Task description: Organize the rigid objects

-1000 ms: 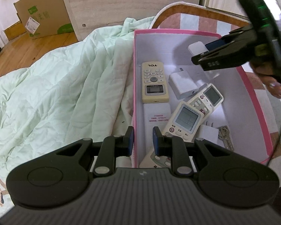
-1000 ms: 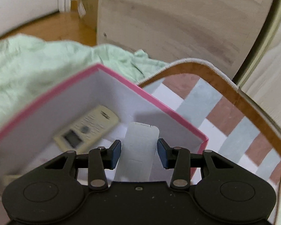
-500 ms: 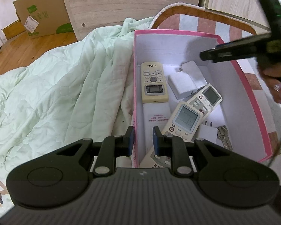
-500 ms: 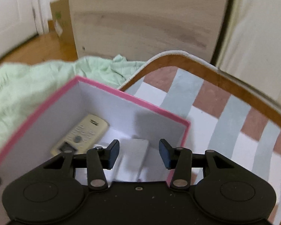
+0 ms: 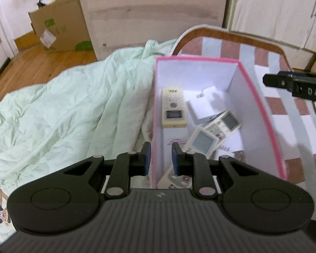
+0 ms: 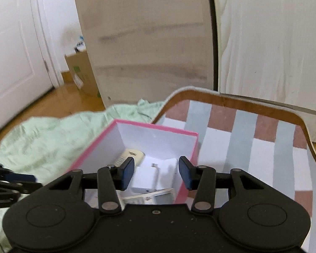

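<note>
The letters "DAS" stand in white on the black finger of the right gripper [image 5: 297, 85], at 3 o'clock in the left wrist view. The cream remote [image 5: 173, 107] in the box [image 5: 261, 107] has a mark at its top, too blurred to read. Red print on the white card [image 5: 174, 141] is too small to read.

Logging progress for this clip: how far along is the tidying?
Mostly done, it seems: the pink box already holds the cream remote, a white charger block and two more remotes. The right hand-held gripper is open and empty above the box. The left hand-held gripper straddles the box wall. Nothing loose shows on the green blanket.
</note>
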Demonstrator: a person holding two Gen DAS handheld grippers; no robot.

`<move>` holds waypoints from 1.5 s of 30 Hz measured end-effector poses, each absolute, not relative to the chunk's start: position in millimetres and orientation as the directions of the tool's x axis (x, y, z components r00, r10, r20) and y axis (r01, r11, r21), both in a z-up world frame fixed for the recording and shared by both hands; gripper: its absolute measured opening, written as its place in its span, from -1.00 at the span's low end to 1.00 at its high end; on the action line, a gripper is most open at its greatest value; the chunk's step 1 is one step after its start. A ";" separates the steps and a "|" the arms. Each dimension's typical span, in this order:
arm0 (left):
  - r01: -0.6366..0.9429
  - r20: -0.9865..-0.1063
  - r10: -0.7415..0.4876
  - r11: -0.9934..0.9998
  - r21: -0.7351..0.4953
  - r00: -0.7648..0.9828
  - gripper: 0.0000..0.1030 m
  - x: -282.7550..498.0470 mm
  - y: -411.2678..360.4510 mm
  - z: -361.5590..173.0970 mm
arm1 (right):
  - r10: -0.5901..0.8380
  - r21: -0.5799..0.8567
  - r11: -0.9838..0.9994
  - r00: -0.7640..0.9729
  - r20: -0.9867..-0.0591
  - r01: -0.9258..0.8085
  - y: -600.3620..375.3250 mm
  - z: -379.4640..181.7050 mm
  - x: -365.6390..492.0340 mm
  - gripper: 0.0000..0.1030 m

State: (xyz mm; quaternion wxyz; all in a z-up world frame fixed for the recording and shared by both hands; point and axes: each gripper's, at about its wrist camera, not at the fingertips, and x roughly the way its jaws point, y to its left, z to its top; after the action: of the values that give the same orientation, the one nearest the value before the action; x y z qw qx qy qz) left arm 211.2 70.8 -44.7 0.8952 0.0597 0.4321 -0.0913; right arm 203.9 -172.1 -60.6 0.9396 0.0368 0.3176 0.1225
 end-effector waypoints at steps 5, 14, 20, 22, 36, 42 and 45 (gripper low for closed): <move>0.247 -0.752 -0.163 0.969 0.000 0.639 -0.58 188.9 60.5 -20.3 | 0.262 0.174 0.965 0.778 -0.571 -0.197 -173.7 -37.9 165.8 0.00; 0.210 -0.755 -0.148 0.978 -0.014 0.638 -0.47 163.2 35.2 -16.8 | 0.194 0.152 0.980 0.785 -0.588 -0.128 -185.6 -15.0 96.7 0.01; 0.198 -0.777 -0.167 0.979 -0.055 0.608 -0.38 140.3 29.3 -20.4 | 0.156 0.128 0.987 0.782 -0.603 -0.098 -192.4 -3.6 65.9 0.04; 0.218 -0.772 -0.174 0.975 -0.047 0.612 -0.35 131.8 22.7 -16.5 | 0.139 0.114 0.990 0.784 -0.605 -0.087 -192.7 -1.5 53.6 0.07; 0.298 -0.721 -0.194 0.955 0.018 0.665 0.14 87.0 2.4 14.2 | 0.016 -0.010 1.000 0.776 -0.631 -0.029 -179.3 3.8 24.8 0.84; 0.287 -0.719 -0.187 0.958 0.018 0.670 0.42 84.7 6.8 17.9 | 0.005 0.014 1.000 0.743 -0.669 0.006 -180.8 8.5 18.1 0.86; 0.282 -0.723 -0.173 0.959 0.030 0.668 0.61 84.7 8.7 17.8 | 0.033 0.057 0.998 0.730 -0.682 0.008 -186.5 11.7 15.2 0.86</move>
State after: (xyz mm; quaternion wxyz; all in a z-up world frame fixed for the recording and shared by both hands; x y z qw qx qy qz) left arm 84.7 8.7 17.8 0.9106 0.0698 0.3876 -0.1250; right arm 15.2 -186.5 11.7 0.9297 0.0281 0.3672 0.0066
